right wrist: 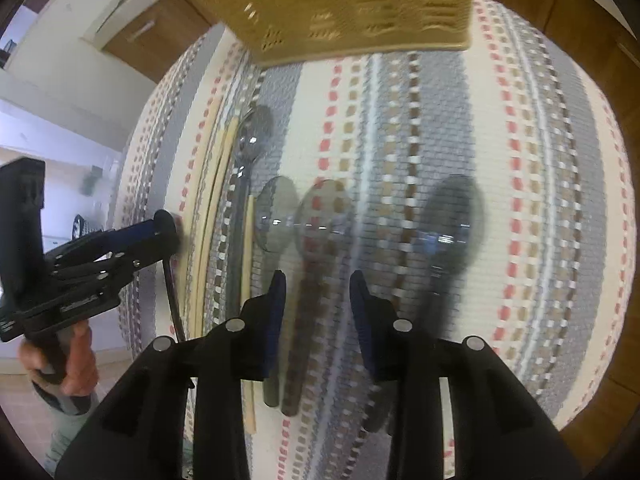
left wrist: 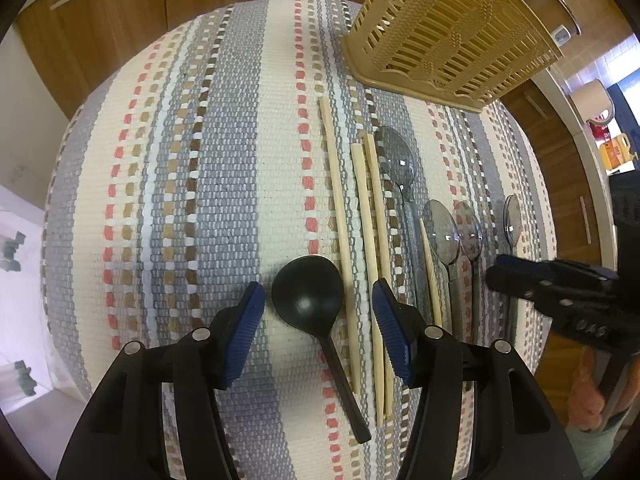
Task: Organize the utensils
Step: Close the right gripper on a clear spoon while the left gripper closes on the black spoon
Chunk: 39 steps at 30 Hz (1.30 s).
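left gripper: jaws spread wide, nothing between the pads; hangs just above the mat, black ladle bowl in the gap, not touched
black ladle: flat on the mat, bowl up toward the caddy, handle running back under the gripper
mat: striped woven cloth, grey/cream with red and brown dashes, covers the whole work surface
chopsticks: four pale sticks, lying lengthwise just right of the ladle; two middle ones touching side by side, the fourth shorter, beside the spoon handles
spoons: one metal spoon next to the chopsticks, three clear plastic ones further right, all bowls pointing toward the caddy
caddy: tan slotted plastic utensil holder, far end of the mat, beyond the spoons
right gripper: jaws apart, empty; held over the handle of a clear spoon, contact unclear, view blurred
far-right clear spoon: apart from the others, flat on the mat
cabinets: wood fronts behind the mat
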Motion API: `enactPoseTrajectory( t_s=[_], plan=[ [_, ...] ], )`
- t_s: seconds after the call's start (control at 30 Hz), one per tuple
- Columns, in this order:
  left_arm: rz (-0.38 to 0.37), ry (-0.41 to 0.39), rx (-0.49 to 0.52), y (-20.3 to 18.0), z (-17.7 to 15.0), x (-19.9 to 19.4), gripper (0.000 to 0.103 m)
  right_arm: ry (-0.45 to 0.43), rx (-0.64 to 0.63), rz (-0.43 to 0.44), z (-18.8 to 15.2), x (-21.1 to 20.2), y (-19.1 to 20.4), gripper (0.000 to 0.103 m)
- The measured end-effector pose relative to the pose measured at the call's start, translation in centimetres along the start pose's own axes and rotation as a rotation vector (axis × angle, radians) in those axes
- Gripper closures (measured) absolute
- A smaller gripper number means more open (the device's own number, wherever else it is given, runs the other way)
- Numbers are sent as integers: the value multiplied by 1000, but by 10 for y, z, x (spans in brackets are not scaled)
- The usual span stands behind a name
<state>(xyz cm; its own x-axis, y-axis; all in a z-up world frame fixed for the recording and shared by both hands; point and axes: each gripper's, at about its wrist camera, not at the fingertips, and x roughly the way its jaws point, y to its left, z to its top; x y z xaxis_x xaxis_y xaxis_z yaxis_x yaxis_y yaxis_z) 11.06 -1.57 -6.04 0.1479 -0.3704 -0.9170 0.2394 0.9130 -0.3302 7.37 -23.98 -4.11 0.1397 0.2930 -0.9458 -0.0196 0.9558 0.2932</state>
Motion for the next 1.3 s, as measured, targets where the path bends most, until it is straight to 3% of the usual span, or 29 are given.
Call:
enactPoseTrajectory(
  t_s=[0.13, 0.23, 0.3, 0.37, 0.43, 0.63, 0.73, 0.8, 0.87, 1.3],
  plan=[
    [-1, 5, -15, 2, 2, 1, 49, 6, 15, -69, 2, 9, 7, 73],
    [64, -11, -6, -10, 0, 4, 47, -9, -10, -148, 1, 16, 20, 74],
    [145, -19, 30, -25, -2, 9, 46, -24, -58, -236, 2, 25, 32, 85],
    [222, -29, 68, -36, -4, 14, 52, -36, -86, -280, -1, 29, 39, 89],
    [301, -45, 109, -44, -7, 16, 67, -40, -90, -268, -3, 28, 34, 93],
    [248, -52, 157, -44, -5, 15, 67, -25, -28, -138, -3, 23, 11, 92],
    [220, -46, 156, -41, -3, 14, 67, 16, -6, -109, 2, 15, -2, 86],
    [202, -43, 149, -37, 0, 12, 67, -1, -21, -131, 8, 8, -4, 69],
    [196, -48, 143, -26, 2, 8, 67, -14, -35, -157, 21, -6, -10, 63],
    [172, -54, 151, -14, 1, -6, 67, 66, -119, -293, 43, 16, 14, 64]
  ],
)
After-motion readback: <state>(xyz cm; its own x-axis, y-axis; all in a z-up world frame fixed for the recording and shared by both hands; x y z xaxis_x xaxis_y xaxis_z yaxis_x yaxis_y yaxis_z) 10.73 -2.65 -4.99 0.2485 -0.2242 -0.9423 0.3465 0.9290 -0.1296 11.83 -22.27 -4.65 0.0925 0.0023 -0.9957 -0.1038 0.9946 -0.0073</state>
